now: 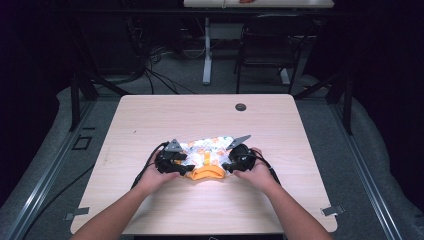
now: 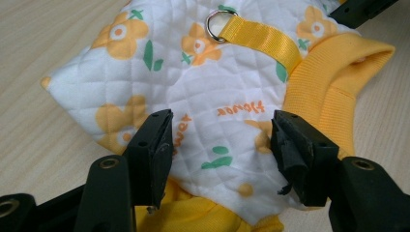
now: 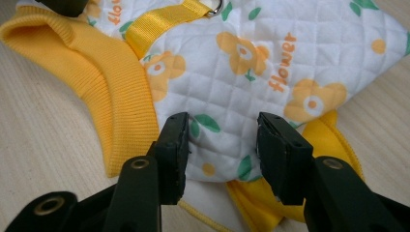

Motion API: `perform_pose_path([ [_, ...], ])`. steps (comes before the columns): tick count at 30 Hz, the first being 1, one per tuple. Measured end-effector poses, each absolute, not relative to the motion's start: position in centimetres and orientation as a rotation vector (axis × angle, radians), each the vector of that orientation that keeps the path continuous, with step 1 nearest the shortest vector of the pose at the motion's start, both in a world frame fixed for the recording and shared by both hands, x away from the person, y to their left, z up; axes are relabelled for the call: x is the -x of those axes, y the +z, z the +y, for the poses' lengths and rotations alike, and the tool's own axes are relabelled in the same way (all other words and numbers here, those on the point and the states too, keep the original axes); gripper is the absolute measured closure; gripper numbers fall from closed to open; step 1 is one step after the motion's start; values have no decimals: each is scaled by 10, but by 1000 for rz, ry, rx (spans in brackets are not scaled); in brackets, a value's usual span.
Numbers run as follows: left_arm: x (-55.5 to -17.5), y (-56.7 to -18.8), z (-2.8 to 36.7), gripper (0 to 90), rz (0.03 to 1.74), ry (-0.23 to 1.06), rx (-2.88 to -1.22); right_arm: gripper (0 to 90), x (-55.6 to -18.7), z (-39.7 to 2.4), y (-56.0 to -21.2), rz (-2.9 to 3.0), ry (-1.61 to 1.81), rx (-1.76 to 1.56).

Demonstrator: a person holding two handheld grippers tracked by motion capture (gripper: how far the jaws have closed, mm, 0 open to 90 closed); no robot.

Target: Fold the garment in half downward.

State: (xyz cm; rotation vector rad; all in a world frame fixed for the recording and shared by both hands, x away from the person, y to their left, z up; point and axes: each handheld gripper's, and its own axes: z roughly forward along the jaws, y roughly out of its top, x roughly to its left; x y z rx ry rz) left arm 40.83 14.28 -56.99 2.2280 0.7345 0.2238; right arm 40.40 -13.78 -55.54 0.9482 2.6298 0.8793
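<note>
Item: small quilted garment (image 1: 207, 155), white with orange flowers, green leaves and the printed word "flower". It lies flat on the pale wooden worktop (image 1: 150, 120), toward the near edge and roughly midway across, between the person's two hands.

Fittings: ribbed yellow collar (image 2: 333, 87) at the end nearest the person; yellow webbing strap (image 2: 261, 38) running along the middle of the quilted panel, ending in a metal D-ring (image 2: 217, 24). Yellow lining shows under the quilted edge in both gripper views.

Left hand-held gripper (image 1: 175, 166): at the garment's left side, jaws apart, gripping nothing. In the left gripper view (image 2: 220, 145) the jaws stand over the quilted panel, one to each side of an orange flower print, with fabric showing in the gap between them. Whether the tips touch the cloth cannot be told.

Right hand-held gripper (image 1: 234, 162): at the garment's right side, jaws likewise apart and unclamped. In the right gripper view (image 3: 222, 145) the jaws straddle the quilted edge just beside the collar, a green leaf print between them.

Both grippers carry a grey three-cornered plate on top, with cables trailing back toward the person.

Other fixtures: a dark round grommet (image 1: 241, 107) set in the far part of the worktop, well apart from the garment; a black chair (image 1: 270, 45) on the floor beyond.
</note>
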Motion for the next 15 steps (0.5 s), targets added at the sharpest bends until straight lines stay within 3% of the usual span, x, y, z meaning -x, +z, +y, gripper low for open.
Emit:
perform_pose_path([
  [15,-401,-554,147,420,755,242,-2179,548,-396,-147,-538,2577,967,-988],
])
